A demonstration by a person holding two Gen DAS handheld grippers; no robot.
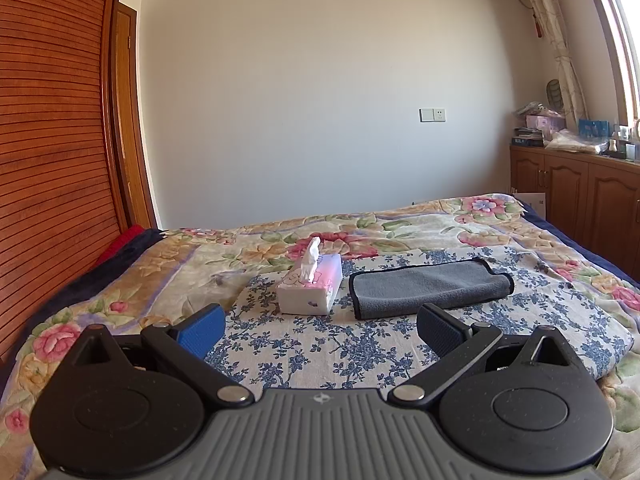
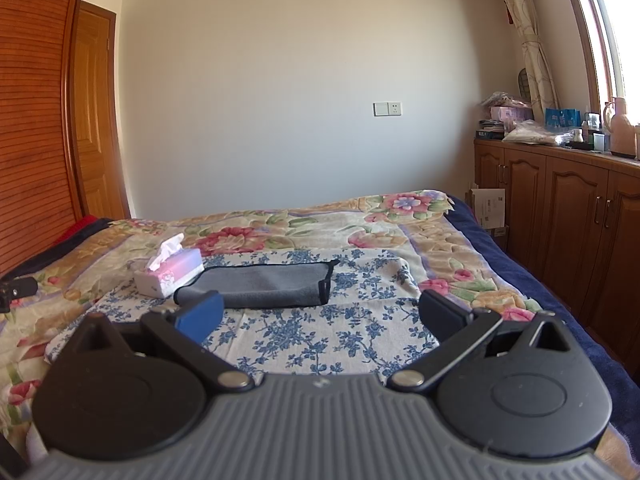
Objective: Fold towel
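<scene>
A grey towel with black edging [image 1: 430, 287] lies folded on a blue-flowered cloth [image 1: 340, 344] on the bed. It also shows in the right wrist view [image 2: 264, 285]. My left gripper [image 1: 320, 330] is open and empty, held above the cloth, short of the towel. My right gripper [image 2: 320, 320] is open and empty, just short of the towel's near edge. Part of the left gripper shows at the left edge of the right wrist view [image 2: 16, 290].
A white and pink tissue box [image 1: 312, 286] stands just left of the towel, also in the right wrist view [image 2: 170, 274]. A floral bedspread [image 1: 440, 224] covers the bed. A wooden wardrobe [image 1: 52, 140] is on the left, wooden cabinets [image 2: 568, 216] on the right.
</scene>
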